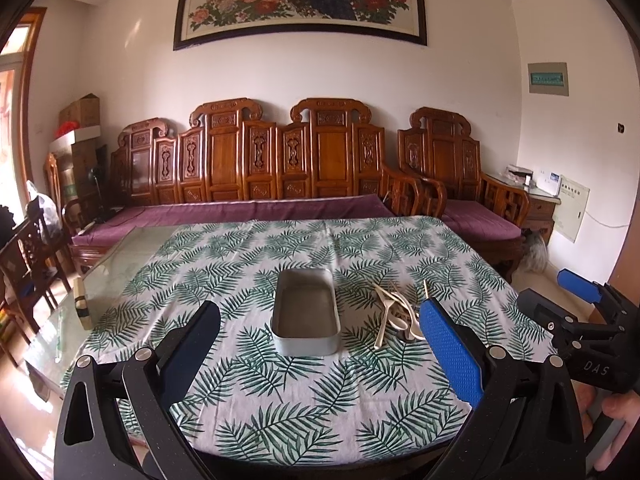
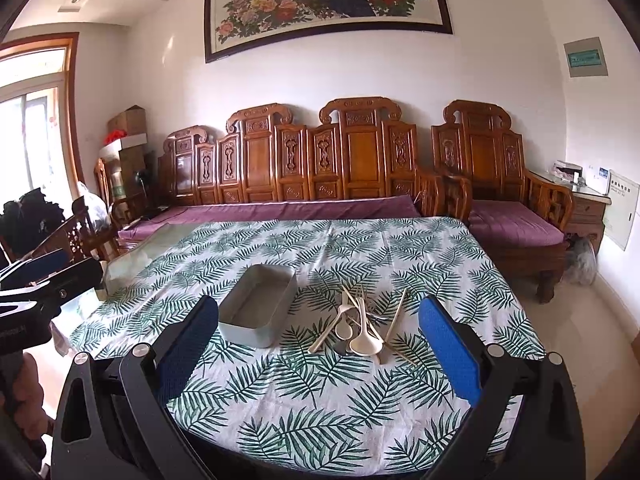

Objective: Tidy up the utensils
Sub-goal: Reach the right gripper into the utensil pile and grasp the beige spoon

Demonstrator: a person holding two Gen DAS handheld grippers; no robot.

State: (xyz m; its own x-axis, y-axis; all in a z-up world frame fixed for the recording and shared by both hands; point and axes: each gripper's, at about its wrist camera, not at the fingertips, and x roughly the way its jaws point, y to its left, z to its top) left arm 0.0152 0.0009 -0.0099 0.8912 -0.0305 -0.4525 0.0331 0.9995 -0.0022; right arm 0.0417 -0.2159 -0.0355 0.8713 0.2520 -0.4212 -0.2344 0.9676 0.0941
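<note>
Left wrist view: left gripper (image 1: 320, 344) spread wide, holding nothing; grey tray (image 1: 306, 346) sits between its fingers, utensil pile (image 1: 396, 318) just right. Right gripper (image 1: 580, 296) body reads "DAS".

Right wrist view: right gripper (image 2: 318, 344) released, empty; utensil pile (image 2: 360, 330) lies ahead, grey tray (image 2: 240, 330) ahead-left.

near desk (image 2: 320, 412): bare leaf-print cloth, open to both grippers | centre: grey tray (image 1: 306, 312) with raised walls blocks low passes | just right of tray: heap of utensils (image 2: 360, 328), narrow gap between | far desk: bare | left edge: small block (image 1: 82, 304) | behind desk: wooden bench (image 1: 256, 160)
</note>
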